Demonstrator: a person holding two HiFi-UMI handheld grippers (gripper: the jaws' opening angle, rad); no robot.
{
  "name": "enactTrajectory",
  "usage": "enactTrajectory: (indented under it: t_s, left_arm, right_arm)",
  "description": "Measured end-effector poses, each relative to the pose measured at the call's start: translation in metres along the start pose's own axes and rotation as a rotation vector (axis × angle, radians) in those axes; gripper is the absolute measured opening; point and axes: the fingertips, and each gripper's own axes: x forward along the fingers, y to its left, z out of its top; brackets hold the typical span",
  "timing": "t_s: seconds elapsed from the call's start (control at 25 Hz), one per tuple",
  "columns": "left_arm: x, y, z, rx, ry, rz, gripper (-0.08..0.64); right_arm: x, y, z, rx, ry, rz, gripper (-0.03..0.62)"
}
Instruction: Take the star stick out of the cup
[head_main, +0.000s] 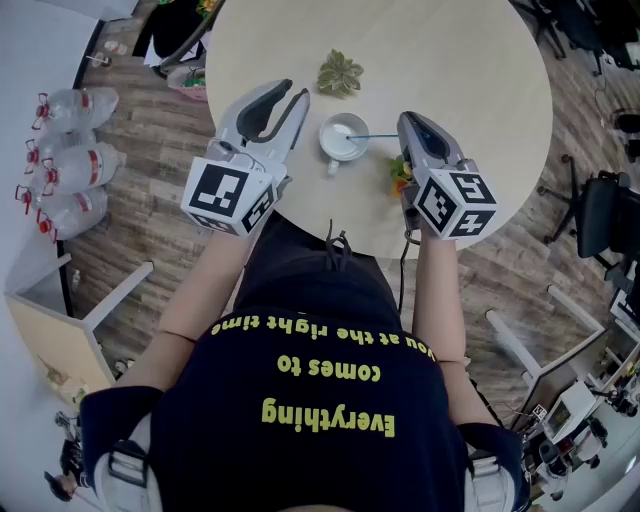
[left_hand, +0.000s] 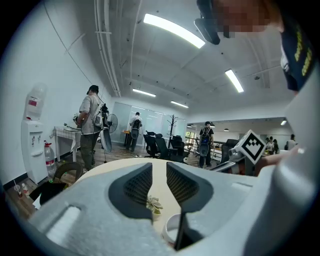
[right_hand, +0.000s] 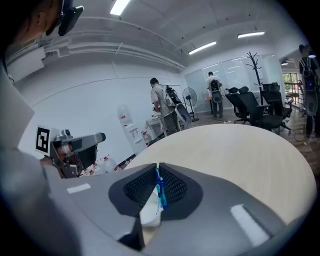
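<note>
**Head view:** cup (head_main: 328, 150) stands on worktop (head_main: 450, 60). Star stick (head_main: 375, 136) runs from the cup to my right tool (head_main: 407, 122); star end not made out. Left tool (head_main: 297, 95) sits just beside the cup.

**Left gripper view:** jaws part-open, nothing btwn pads; cup rim below.

**Right gripper view:** jaws pinched on stick shaft.

**Rec.:** draw stick out along its own line w/ firm pinch; steady the cup w/ left tool if it tips.

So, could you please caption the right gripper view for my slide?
Right gripper shut on the blue stick, over a round table.
</note>
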Motion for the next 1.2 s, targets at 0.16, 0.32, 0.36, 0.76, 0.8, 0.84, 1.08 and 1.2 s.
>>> enactTrajectory:
  t_s: [0.16, 0.32, 0.36, 0.76, 0.8, 0.84, 1.08, 1.2]
  left_arm:
    - [-0.002, -0.002, 0.002, 0.007, 0.003, -0.001, 0.062]
    - [-0.002, -0.005, 0.004, 0.011, 0.006, -0.014, 0.037]
    - [-0.002, -0.005, 0.004, 0.012, 0.005, -0.016, 0.032]
    - [0.000, -0.009, 0.013, 0.028, -0.004, -0.037, 0.012]
    - [0.000, -0.010, 0.014, 0.029, -0.006, -0.041, 0.011]
    - [0.001, -0.011, 0.014, 0.030, -0.007, -0.044, 0.011]
    - [0.001, -0.014, 0.018, 0.039, -0.012, -0.055, 0.009]
    - [0.000, -0.015, 0.021, 0.044, -0.017, -0.058, 0.009]
  right_arm:
    - [-0.004, 0.003, 0.008, -0.009, -0.011, 0.004, 0.028]
    - [-0.007, 0.006, 0.011, -0.012, -0.015, 0.008, 0.028]
    - [-0.008, 0.007, 0.012, -0.012, -0.016, 0.009, 0.028]
    - [-0.024, 0.013, 0.026, 0.005, -0.051, 0.018, 0.026]
    - [-0.026, 0.013, 0.028, 0.009, -0.055, 0.016, 0.026]
    - [-0.028, 0.012, 0.029, 0.012, -0.060, 0.013, 0.026]
    - [-0.041, 0.017, 0.041, 0.011, -0.093, 0.016, 0.026]
    - [-0.048, 0.018, 0.050, 0.017, -0.121, 0.018, 0.026]
